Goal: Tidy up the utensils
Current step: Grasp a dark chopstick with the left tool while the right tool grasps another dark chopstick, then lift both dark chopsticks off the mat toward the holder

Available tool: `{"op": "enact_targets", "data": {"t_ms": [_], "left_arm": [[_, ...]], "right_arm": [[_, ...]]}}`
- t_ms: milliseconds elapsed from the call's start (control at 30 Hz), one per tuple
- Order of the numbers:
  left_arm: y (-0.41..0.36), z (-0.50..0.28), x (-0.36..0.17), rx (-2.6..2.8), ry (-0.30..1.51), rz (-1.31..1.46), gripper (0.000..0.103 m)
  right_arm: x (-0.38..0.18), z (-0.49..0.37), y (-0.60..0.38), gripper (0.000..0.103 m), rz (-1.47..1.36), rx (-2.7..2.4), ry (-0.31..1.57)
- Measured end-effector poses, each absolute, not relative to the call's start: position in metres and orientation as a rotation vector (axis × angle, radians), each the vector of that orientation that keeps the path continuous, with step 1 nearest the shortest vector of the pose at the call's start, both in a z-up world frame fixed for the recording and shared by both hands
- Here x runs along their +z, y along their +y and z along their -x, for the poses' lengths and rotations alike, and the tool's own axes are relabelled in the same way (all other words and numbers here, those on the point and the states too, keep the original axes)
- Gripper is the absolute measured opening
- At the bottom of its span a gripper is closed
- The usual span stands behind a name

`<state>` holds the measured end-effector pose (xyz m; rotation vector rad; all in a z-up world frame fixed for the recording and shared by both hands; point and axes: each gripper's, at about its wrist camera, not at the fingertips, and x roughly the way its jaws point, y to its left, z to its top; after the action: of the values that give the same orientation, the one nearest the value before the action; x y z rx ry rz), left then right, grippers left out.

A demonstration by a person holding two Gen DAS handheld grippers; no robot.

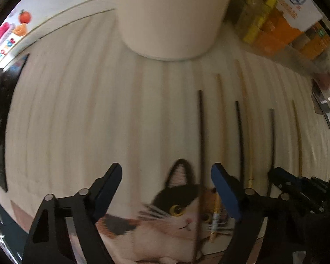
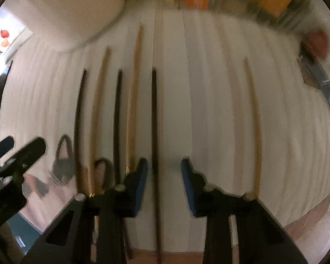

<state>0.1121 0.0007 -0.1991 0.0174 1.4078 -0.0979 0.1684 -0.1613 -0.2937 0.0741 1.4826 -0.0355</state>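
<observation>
Six chopsticks lie side by side on a pale striped mat (image 1: 77, 114), dark and bamboo ones alternating, all pointing away from the claws toward a white cup (image 1: 169, 15) at the far edge. The left claw (image 1: 167, 189) hangs over the near end of the row with its jaws spread and nothing gripped; the leftmost dark stick (image 1: 200, 132) runs up between its fingers, nearer the right one, over a cat print (image 1: 176, 215), and a bamboo stick (image 1: 220, 118) lies just outside that finger. The right claw (image 2: 165, 176) is also released, jaws partly apart, straddling the third dark stick (image 2: 154, 118), which sits nearer its left finger without clear contact; blur hides the finer gap. A long bamboo stick (image 2: 134, 96) lies just left of that finger, and the last bamboo stick (image 2: 254, 123) well off to the right. These look light, stiff and thin, with smooth finishes that could slip or roll under a pinch. Taking each near its thicker near end, pads square across the shaft, seems the surest hold; crowded neighbours on the left could be nudged.
</observation>
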Motion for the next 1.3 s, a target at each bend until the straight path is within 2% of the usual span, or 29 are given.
{"op": "enact_targets", "data": {"t_ms": [33,67,167,267,300,600,867,900,1000,1033,1167,1233,1300], "left_arm": [[-0.005,-0.114,-0.202,-0.109,1.413,-0.029,0.073],[-0.008,-0.115,-0.205,-0.112,1.417,-0.036,0.069],[-0.016,-0.119,-0.215,-0.106,1.435,-0.065,0.04],[-0.021,-0.12,-0.217,-0.105,1.417,-0.086,0.019],[-0.023,-0.119,-0.217,-0.111,1.414,-0.093,0.004],[0.022,-0.108,-0.216,0.032,1.442,-0.061,0.004],[0.072,-0.097,-0.214,-0.031,1.512,0.02,0.007],[0.074,-0.095,-0.214,-0.04,1.512,0.014,0.007],[0.075,-0.085,-0.214,-0.061,1.503,-0.007,0.007],[0.074,-0.076,-0.214,-0.064,1.496,-0.016,0.007],[0.059,-0.059,-0.217,-0.065,1.499,-0.023,0.004],[0.047,-0.056,-0.218,-0.067,1.491,-0.036,0.004],[0.037,-0.069,-0.215,-0.068,1.487,-0.045,0.004]], "right_arm": [[-0.295,-0.166,-0.162,0.009,-0.06,-0.039,1.496],[-0.295,-0.163,-0.167,0.006,-0.06,-0.059,1.494],[-0.296,-0.156,-0.192,0.006,-0.109,-0.109,1.501],[-0.297,-0.149,-0.21,0.006,-0.125,-0.119,1.512],[-0.297,-0.146,-0.216,0.006,-0.129,-0.119,1.518],[-0.296,-0.147,-0.232,0.006,-0.179,-0.034,1.53],[-0.294,-0.147,-0.217,0.006,-0.078,0.019,1.568],[-0.294,-0.146,-0.218,0.008,-0.069,0.014,1.592],[-0.294,-0.134,-0.22,0.027,-0.034,0.0,1.638],[-0.295,-0.13,-0.22,0.028,-0.024,-0.002,1.651],[-0.287,-0.119,-0.213,0.024,0.007,-0.03,1.627],[-0.282,-0.121,-0.198,0.006,-0.004,-0.055,1.61],[-0.281,-0.122,-0.197,0.006,-0.031,-0.075,1.603]]}}
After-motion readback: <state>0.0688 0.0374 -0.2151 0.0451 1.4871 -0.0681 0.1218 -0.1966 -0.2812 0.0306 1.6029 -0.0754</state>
